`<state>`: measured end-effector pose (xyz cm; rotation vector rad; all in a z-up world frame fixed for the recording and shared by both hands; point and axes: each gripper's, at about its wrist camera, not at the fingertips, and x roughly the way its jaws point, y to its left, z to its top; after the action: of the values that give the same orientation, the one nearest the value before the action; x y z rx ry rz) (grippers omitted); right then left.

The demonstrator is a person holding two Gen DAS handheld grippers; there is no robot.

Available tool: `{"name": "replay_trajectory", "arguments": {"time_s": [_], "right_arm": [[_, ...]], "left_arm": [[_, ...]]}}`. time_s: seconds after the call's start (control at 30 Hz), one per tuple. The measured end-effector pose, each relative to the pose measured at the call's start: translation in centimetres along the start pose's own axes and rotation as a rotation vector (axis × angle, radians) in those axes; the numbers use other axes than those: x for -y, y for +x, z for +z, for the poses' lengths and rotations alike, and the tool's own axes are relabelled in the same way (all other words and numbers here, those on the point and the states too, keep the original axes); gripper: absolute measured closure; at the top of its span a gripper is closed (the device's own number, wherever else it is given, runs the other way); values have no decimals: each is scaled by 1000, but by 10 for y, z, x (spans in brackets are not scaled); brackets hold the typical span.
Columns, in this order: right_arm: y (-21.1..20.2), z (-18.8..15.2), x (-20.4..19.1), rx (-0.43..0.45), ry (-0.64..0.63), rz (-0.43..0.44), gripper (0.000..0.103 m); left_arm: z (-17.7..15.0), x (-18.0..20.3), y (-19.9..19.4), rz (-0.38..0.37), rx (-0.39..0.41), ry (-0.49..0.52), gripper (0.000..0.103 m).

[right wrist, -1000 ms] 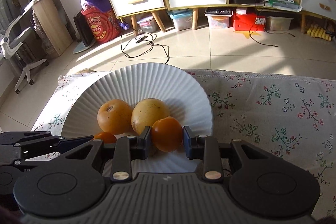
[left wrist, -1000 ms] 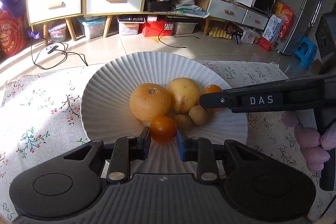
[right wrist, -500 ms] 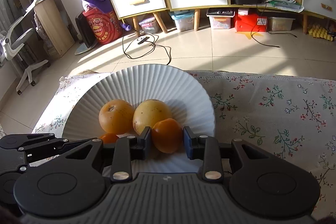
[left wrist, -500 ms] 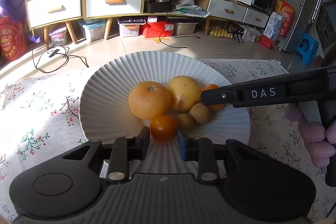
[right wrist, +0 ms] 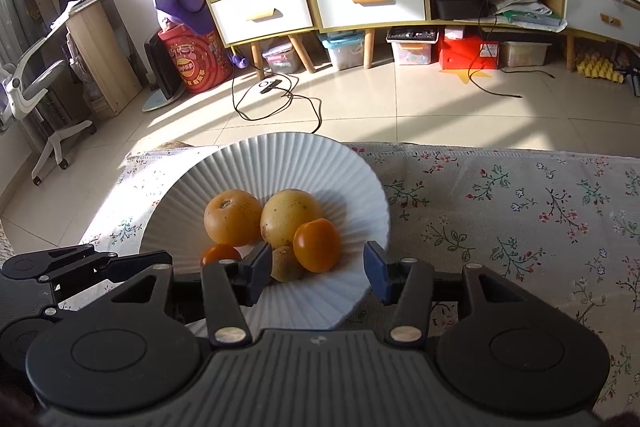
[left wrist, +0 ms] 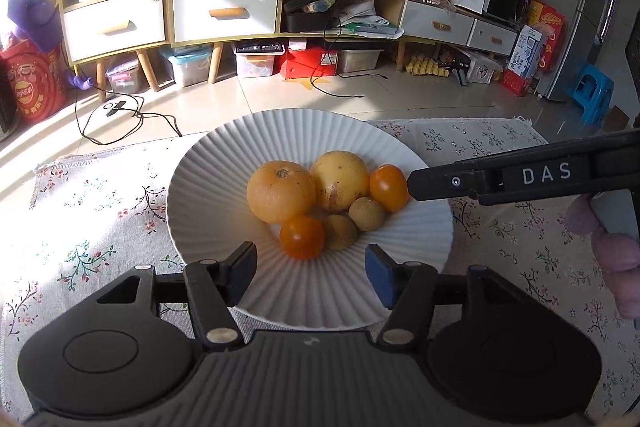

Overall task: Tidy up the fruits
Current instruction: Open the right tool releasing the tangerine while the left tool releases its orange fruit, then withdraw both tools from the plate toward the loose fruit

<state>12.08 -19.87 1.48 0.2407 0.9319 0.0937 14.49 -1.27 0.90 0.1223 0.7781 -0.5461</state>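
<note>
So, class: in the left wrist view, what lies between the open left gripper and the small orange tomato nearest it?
Only bare ribbed white plate separates the left gripper from the small orange tomato.

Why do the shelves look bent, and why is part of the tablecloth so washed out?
Both views come from fisheye lenses, so the straight cabinet bows into a curve. In the left wrist view, hard sunlight bleaches the tablecloth left of the plate, while the fruit stays readable. In the right wrist view, sun stripes cross the floor and the plate's near side lies in shadow.
</note>
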Motion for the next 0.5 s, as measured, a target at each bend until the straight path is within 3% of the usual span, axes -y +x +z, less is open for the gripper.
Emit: {"name": "replay_trajectory", "arguments": {"time_s": [0.5], "right_arm": [[-46,-16,-1,29,0,-10,43]], "left_arm": [[-10,6,-42,34,16,15,34]]}}
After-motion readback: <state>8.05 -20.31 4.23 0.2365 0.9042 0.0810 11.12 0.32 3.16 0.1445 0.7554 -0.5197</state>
